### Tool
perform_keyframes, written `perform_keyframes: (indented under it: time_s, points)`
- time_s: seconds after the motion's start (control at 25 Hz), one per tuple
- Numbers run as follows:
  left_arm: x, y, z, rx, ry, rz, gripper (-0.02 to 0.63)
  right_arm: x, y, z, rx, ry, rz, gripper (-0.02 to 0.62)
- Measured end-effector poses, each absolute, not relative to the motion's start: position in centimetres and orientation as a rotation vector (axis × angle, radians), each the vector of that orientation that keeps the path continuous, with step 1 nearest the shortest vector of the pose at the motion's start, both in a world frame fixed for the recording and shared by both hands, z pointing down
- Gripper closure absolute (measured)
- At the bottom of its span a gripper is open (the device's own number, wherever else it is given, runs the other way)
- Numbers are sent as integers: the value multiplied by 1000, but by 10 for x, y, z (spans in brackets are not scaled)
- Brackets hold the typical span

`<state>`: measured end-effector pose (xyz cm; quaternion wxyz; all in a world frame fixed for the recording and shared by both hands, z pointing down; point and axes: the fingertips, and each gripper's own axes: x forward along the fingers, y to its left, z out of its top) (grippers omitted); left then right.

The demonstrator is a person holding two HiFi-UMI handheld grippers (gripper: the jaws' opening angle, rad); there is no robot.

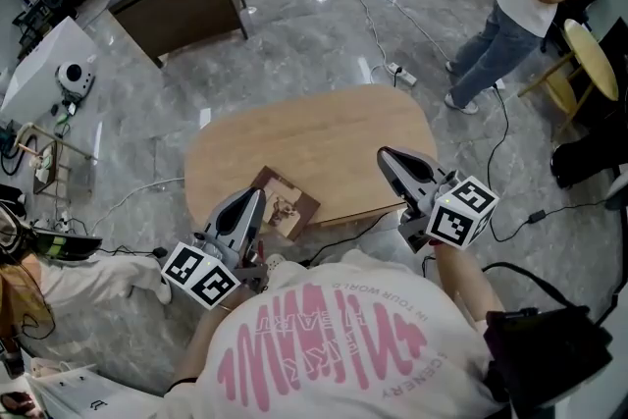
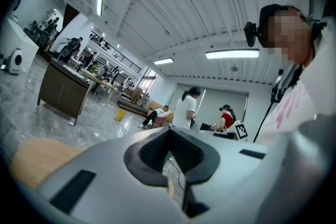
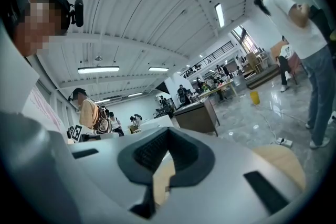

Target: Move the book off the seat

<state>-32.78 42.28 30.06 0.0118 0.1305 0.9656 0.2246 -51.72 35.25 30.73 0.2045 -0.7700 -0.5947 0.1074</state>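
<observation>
The book [image 1: 285, 204], with a brown pictured cover, lies flat on the oval wooden table [image 1: 324, 142] near its front left edge. My left gripper [image 1: 257, 193] is held just in front of and left of the book, its tip over the book's near corner; the jaws are shut with nothing between them. My right gripper [image 1: 385, 155] hovers over the table's front right edge, also shut and holding nothing. Both gripper views tilt upward: the left gripper [image 2: 169, 136] and right gripper [image 3: 167, 139] show closed pads against the ceiling and room. No seat is recognisable.
A person in a white shirt and jeans [image 1: 510, 5] stands beyond the table at the right, beside a round yellow stool [image 1: 592, 59]. A dark desk [image 1: 182, 0] sits at the back left. A power strip [image 1: 400, 74] and cables lie on the floor.
</observation>
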Motion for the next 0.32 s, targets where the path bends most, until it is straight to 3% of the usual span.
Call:
perform_keyframes:
  time_s: [0.32]
  points:
    - [-325, 423, 298, 418, 3001, 694, 598, -516, 350, 313, -2135, -1658, 274, 588]
